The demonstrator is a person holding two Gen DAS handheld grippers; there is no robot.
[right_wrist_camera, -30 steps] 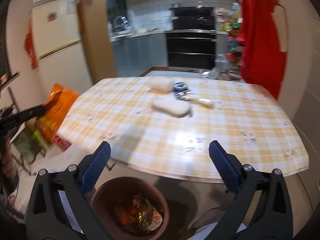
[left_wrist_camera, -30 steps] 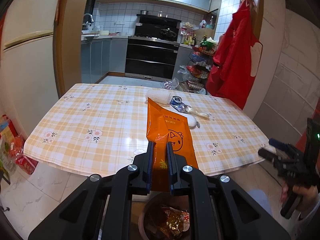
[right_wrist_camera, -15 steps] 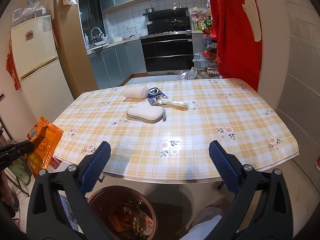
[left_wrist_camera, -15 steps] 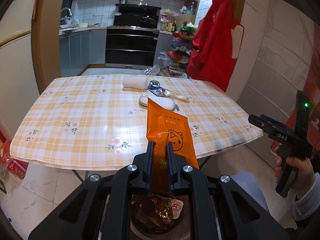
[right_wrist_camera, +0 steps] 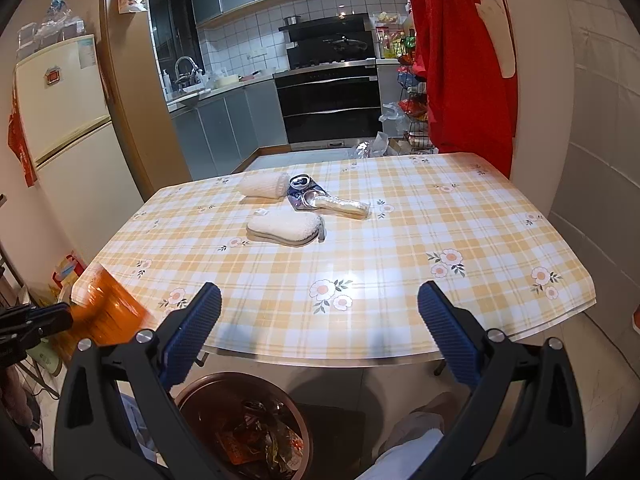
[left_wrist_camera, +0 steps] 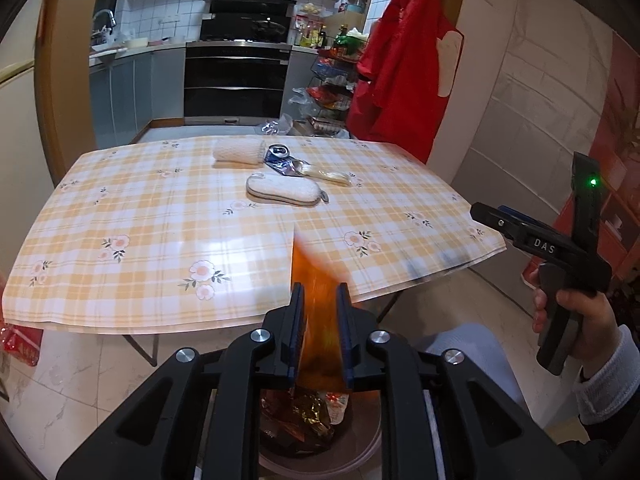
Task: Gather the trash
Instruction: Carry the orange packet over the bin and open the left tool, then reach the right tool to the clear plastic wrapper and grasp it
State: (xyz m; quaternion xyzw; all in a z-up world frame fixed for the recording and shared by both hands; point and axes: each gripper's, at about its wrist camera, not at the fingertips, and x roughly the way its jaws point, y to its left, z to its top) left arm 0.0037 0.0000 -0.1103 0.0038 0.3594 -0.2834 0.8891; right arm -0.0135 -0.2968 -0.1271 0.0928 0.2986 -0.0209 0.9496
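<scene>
1. The orange wrapper [left_wrist_camera: 318, 304] is blurred between the pads of the left gripper [left_wrist_camera: 319, 320], whose jaws have just been opening a little; it hangs above the brown bin [right_wrist_camera: 244, 424] on the floor.
2. The right gripper [right_wrist_camera: 320, 332] stands wide open and empty.
3. Behind is the checked table [right_wrist_camera: 400, 240], and the kitchen is far.

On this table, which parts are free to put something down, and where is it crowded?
The near half of the table is bare, also both sides. It is crowded only at the far middle: white pouch, towel roll, crushed can, plastic wrapper.
</scene>
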